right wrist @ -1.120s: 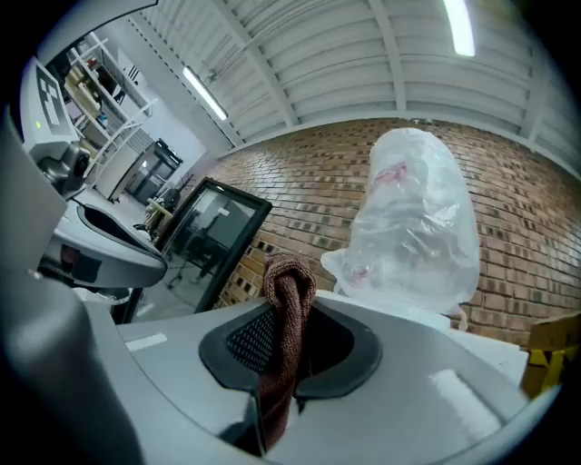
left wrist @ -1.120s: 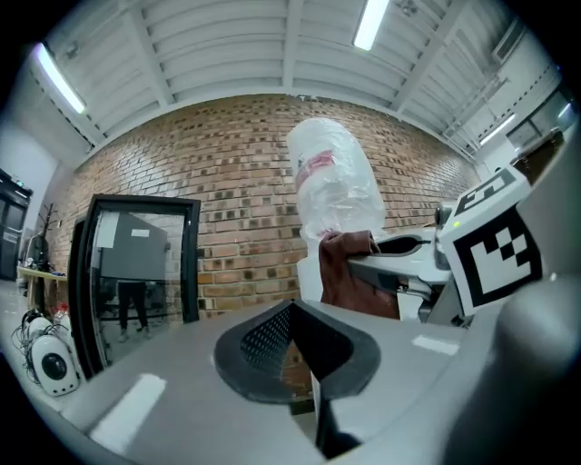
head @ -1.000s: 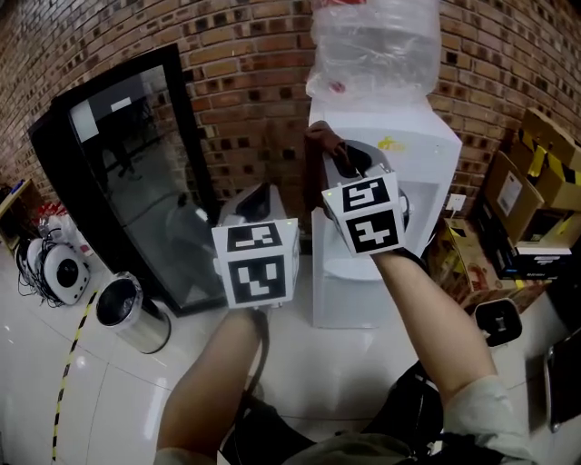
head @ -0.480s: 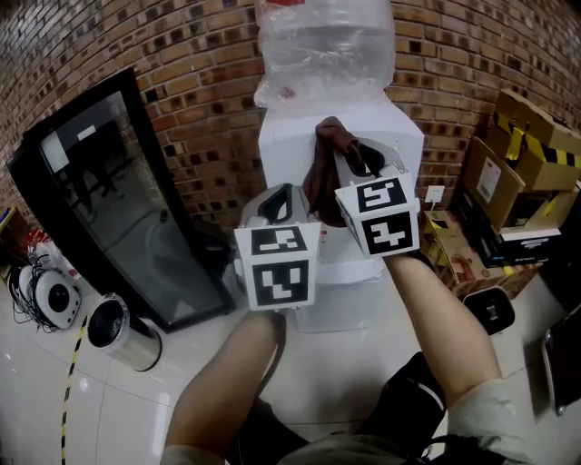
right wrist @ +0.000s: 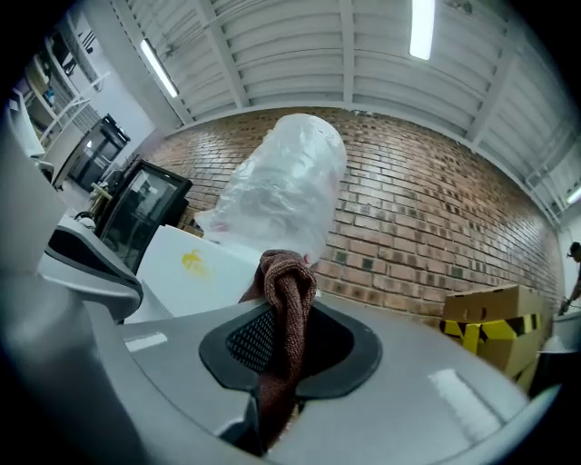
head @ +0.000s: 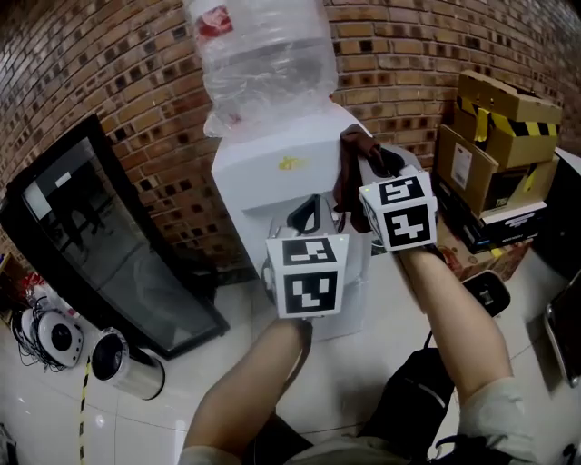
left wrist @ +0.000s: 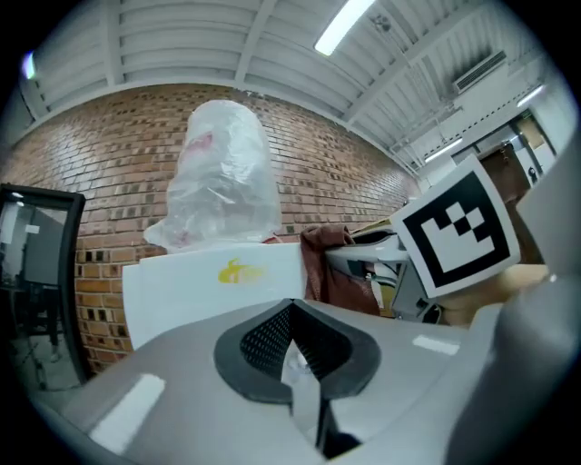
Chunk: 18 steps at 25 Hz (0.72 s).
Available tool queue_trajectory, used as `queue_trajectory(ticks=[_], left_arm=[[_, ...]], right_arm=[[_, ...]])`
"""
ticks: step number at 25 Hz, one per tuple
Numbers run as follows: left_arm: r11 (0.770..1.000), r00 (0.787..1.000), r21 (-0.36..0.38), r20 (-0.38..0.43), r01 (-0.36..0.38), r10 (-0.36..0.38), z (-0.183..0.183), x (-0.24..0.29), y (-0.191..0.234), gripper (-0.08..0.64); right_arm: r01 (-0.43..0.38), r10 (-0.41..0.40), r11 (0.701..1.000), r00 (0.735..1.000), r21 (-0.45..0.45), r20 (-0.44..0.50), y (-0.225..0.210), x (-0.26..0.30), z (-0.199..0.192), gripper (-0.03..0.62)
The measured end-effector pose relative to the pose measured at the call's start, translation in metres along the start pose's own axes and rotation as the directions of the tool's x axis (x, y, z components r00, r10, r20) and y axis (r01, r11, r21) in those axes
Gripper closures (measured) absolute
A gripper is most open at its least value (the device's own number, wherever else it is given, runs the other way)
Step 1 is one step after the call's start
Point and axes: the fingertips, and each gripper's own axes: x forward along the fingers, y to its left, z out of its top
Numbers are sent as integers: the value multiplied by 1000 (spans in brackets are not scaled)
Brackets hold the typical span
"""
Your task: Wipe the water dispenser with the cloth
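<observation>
Two claws closed: my right claw (right wrist: 281, 320) pinches the brown cloth (right wrist: 289, 272); my left claw (left wrist: 291, 311) grips nothing. Cloth sits just beside the white water dispenser (head: 272, 173), upper right edge; contact unclear.

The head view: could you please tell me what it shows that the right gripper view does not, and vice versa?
Only the head view shows the metal bin and the person's forearms. Only the right gripper view shows ceiling lights and the right gripper's jaws shut on the brown cloth. Both show that cloth, the water dispenser, its bottle and the brick wall.
</observation>
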Motion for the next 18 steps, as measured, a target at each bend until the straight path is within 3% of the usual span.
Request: queue_trajectory(ticks=[10, 18], left_arm=[[997, 996, -18, -28, 79, -80, -15, 31, -59, 560], [996, 996, -37, -35, 77, -78, -24, 33, -58, 560]], right_arm=[[9, -8, 1000, 999, 24, -47, -37, -2, -38, 520], [-1, 3, 999, 999, 41, -49, -36, -4, -46, 520]])
